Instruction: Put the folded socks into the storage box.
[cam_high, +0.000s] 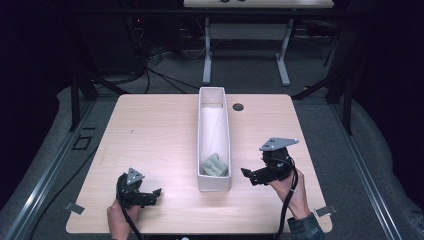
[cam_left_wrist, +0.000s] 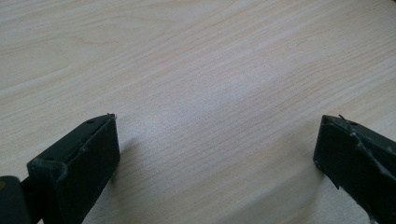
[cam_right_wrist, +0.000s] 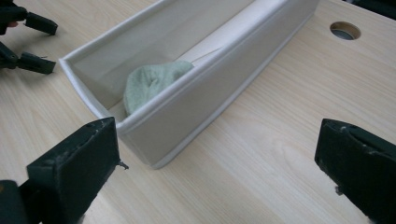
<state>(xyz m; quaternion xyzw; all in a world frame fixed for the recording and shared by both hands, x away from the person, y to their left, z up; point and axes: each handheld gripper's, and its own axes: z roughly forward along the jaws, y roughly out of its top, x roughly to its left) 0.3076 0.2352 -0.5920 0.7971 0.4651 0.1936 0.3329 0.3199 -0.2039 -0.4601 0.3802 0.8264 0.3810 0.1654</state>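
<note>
A long, narrow white bin (cam_high: 214, 183) runs front to back down the middle of the wooden table (cam_high: 155, 130). A pale green crumpled cloth (cam_high: 215, 165) lies inside it at the near end. My right gripper (cam_high: 248, 177) hovers just right of that end, jaws open and empty, pointing at the bin. In the right gripper view the gripper (cam_right_wrist: 217, 140) faces the bin's wall (cam_right_wrist: 205, 100), with the cloth (cam_right_wrist: 152, 79) behind the rim. My left gripper (cam_high: 156, 196) is low over the table's near left part, open. In the left gripper view the gripper (cam_left_wrist: 217, 140) has bare wood between its jaws.
A round cable hole (cam_high: 238, 107) sits in the table right of the bin's far end, also seen as the hole (cam_right_wrist: 345, 30) in the right gripper view. The left gripper (cam_right_wrist: 32, 42) shows beyond the bin there. Another table's legs (cam_high: 207, 65) stand behind.
</note>
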